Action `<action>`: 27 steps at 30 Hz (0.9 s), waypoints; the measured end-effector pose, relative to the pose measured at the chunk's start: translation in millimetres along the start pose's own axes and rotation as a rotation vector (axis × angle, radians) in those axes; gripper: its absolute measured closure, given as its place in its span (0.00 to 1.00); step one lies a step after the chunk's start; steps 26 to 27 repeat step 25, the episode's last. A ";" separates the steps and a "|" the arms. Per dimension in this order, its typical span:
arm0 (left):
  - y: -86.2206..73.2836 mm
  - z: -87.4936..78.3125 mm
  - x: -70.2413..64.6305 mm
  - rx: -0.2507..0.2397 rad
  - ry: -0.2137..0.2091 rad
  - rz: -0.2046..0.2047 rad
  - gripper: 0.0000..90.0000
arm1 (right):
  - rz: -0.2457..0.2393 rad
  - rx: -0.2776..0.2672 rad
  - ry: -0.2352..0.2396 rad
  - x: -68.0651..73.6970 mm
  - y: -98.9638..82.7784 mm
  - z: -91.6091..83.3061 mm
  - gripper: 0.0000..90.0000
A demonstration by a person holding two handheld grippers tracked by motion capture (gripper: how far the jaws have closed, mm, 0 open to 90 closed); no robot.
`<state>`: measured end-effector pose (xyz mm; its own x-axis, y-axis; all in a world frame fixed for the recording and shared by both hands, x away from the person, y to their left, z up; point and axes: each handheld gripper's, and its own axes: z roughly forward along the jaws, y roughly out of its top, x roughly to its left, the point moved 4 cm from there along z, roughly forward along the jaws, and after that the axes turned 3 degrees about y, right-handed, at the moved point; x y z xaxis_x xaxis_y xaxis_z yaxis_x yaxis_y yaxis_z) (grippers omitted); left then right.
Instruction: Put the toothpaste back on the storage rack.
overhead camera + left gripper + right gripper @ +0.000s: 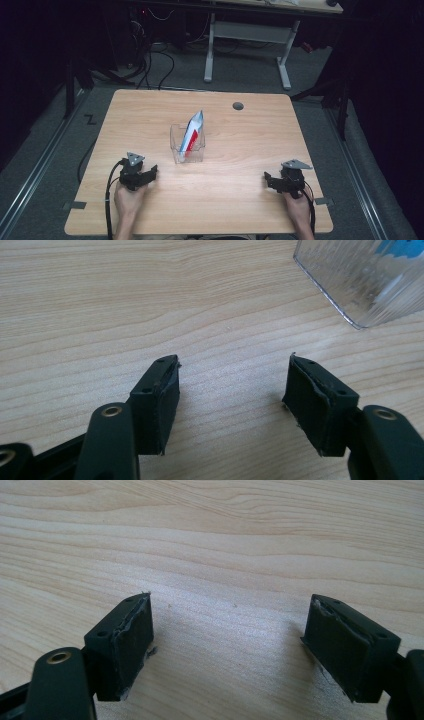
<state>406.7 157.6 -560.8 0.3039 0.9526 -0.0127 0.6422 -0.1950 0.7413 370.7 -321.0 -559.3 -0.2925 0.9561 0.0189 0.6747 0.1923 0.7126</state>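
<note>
your left gripper rests released, jaws wide over bare table; your right gripper is equally spread and empty. the clear box holding the tilted packet sits at one o'clock from the left gripper, so approach low and square to its near wall.

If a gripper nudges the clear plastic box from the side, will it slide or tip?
The clear plastic box looks thin-walled and light, so it probably slides on the smooth table. The tall packet leaning out of it may make it top-heavy, so a high push could tip it.
</note>
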 end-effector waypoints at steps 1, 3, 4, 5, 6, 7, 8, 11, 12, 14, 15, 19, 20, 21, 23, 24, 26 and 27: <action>-0.2 0.1 -0.1 -0.002 0.002 0.001 0.43 | 0.000 0.000 0.000 0.0 0.0 0.0 0.22; -0.7 0.3 -0.4 -0.007 0.006 0.007 0.43 | 0.000 0.000 0.000 0.0 0.0 0.0 0.22; -0.7 0.3 -0.4 -0.007 0.006 0.007 0.43 | 0.000 0.000 0.000 0.0 0.0 0.0 0.22; -1.5 0.6 -1.1 -0.015 0.013 0.014 0.43 | 0.000 0.000 0.000 0.0 0.0 0.0 0.22; -1.5 0.6 -1.1 -0.015 0.013 0.014 0.42 | 0.000 0.000 0.000 0.0 0.0 0.0 0.22; -1.7 0.8 -1.8 -0.012 0.020 0.026 0.42 | 0.000 0.000 0.000 0.0 0.0 0.0 0.22; -1.7 0.8 -1.8 -0.012 0.020 0.026 0.42 | 0.000 0.000 0.000 0.0 0.0 0.0 0.22; -1.6 1.1 -2.4 -0.013 0.023 0.031 0.42 | 0.000 0.000 0.000 0.0 0.0 0.0 0.22; -1.6 1.1 -2.5 -0.012 0.022 0.032 0.41 | 0.000 0.000 0.000 0.0 0.0 0.0 0.22; -1.8 1.0 -2.6 -0.011 0.021 0.033 0.40 | 0.000 0.000 0.000 0.0 -0.1 0.0 0.22; -1.8 1.1 -2.7 -0.010 0.022 0.032 0.40 | 0.000 0.000 0.000 0.0 -0.1 0.0 0.22; -2.0 1.0 -2.9 -0.009 0.021 0.032 0.39 | 0.000 0.000 0.000 0.0 -0.1 0.0 0.22; -2.1 1.0 -3.1 -0.009 0.021 0.032 0.38 | 0.000 0.000 0.000 0.0 -0.1 0.0 0.22; -2.2 0.9 -3.1 -0.009 0.021 0.031 0.38 | 0.000 0.000 0.000 0.0 -0.1 0.0 0.22; -2.3 0.9 -3.4 -0.009 0.020 0.032 0.37 | 0.001 0.000 0.000 0.0 -0.1 -0.1 0.22; -2.3 0.9 -3.4 -0.009 0.020 0.032 0.37 | 0.001 0.000 0.000 0.0 -0.1 -0.1 0.22; -2.3 0.9 -3.4 -0.008 0.019 0.032 0.37 | 0.001 0.000 0.000 0.0 -0.1 -0.1 0.22; -2.3 0.9 -3.4 -0.008 0.019 0.032 0.37 | 0.001 0.000 0.000 0.0 -0.1 -0.1 0.22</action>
